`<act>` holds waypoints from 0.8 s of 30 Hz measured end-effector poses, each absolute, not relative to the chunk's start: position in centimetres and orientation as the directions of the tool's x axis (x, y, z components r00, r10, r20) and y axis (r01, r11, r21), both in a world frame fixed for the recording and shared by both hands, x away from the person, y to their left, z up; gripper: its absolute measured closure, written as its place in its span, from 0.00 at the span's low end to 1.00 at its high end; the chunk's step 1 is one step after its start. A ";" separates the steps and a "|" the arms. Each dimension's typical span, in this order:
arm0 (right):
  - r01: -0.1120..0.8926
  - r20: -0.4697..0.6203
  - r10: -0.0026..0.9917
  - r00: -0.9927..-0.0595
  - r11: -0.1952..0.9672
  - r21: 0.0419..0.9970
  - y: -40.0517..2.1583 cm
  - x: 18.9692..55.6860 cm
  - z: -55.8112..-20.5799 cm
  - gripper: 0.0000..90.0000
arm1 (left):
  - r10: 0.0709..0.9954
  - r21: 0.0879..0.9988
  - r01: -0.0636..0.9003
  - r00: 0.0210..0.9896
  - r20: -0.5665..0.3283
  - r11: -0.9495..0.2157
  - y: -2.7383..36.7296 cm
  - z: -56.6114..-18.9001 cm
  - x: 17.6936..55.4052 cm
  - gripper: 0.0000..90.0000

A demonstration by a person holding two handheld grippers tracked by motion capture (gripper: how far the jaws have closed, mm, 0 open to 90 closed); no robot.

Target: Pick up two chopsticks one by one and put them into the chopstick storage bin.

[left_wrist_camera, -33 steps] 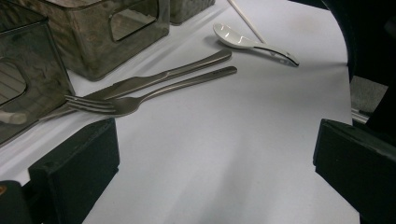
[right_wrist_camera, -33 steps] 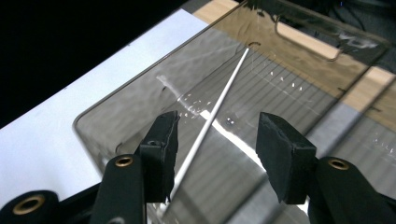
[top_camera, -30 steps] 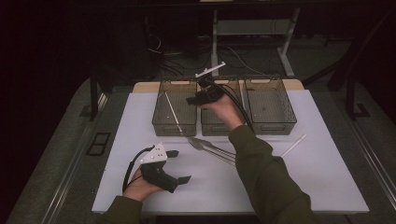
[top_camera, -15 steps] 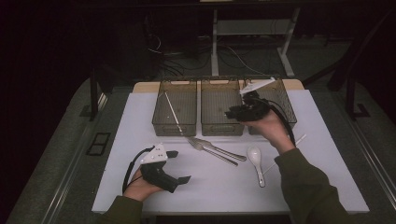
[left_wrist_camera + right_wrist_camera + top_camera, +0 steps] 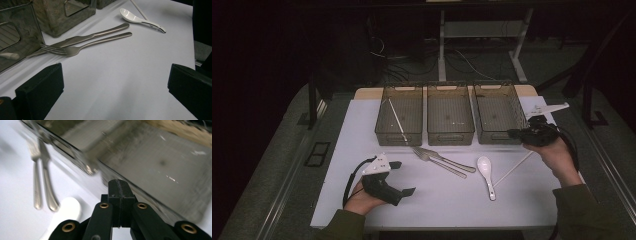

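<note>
A metal fork [image 5: 432, 156] and knife [image 5: 451, 161] lie side by side in front of the middle bin [image 5: 450, 116], with a white spoon [image 5: 485, 172] and a white chopstick [image 5: 512, 170] to their right. My left gripper [image 5: 404, 177] rests on the table at the front left, open and holding nothing; past its wide-apart jaws lie the fork [image 5: 75, 50], knife [image 5: 87, 37] and spoon [image 5: 140, 18]. My right gripper [image 5: 512, 133] hovers at the right bin's [image 5: 497, 112] front right corner. Its jaws [image 5: 119, 187] have just been closing and are shut with nothing between them.
Three clear bins stand in a row at the back of the white mat [image 5: 362, 150]. The left bin [image 5: 399, 116] holds one white chopstick [image 5: 396, 120]. The table's right edge is just beyond my right hand [image 5: 554, 157].
My right hand swept from above the middle bin to the right, past the right bin, and its jaws closed on nothing. The left hand stayed put.
</note>
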State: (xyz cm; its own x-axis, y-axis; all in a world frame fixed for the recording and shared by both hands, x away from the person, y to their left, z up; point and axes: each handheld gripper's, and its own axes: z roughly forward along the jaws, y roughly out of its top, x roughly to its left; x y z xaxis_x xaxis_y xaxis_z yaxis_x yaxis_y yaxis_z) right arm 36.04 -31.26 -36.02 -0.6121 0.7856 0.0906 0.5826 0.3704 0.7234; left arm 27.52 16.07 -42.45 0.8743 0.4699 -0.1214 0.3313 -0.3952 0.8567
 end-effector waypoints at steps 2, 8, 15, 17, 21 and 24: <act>0.599 0.091 0.804 -0.587 0.356 0.717 -32.6 35.9 -36.4 0.99 | 0.471 0.857 0.332 0.874 -0.121 -0.395 16.1 -42.4 27.5 0.00; 0.647 0.057 0.859 -0.508 0.337 0.684 -36.4 35.9 -37.5 1.00 | 0.470 0.858 0.331 0.874 -0.121 -0.393 16.1 -42.4 27.5 0.00; 0.720 0.030 0.923 -0.385 0.279 0.636 -39.9 37.3 -40.2 1.00 | 0.469 0.857 0.329 0.875 -0.119 -0.396 16.1 -42.4 27.5 0.00; 0.734 0.044 0.930 -0.365 0.258 0.628 -40.6 37.9 -41.0 1.00 | 0.469 0.857 0.330 0.875 -0.120 -0.397 16.1 -42.5 27.5 0.00; 0.752 0.055 0.940 -0.336 0.233 0.617 -40.9 38.8 -42.0 1.00 | 0.470 0.855 0.334 0.874 -0.123 -0.397 16.0 -42.5 27.5 0.00; 0.763 0.053 0.944 -0.326 0.230 0.604 -40.8 39.4 -42.7 1.00 | 0.470 0.855 0.334 0.874 -0.123 -0.397 16.0 -42.5 27.5 0.00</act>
State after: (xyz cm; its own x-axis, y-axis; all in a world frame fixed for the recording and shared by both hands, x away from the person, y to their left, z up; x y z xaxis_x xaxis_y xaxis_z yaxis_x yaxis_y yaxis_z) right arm 39.37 -40.76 -42.74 -0.3264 0.9437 0.0534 0.7631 0.2298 0.6041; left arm 27.53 16.03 -42.51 0.8741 0.4698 -0.1234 0.3342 -0.3974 0.8546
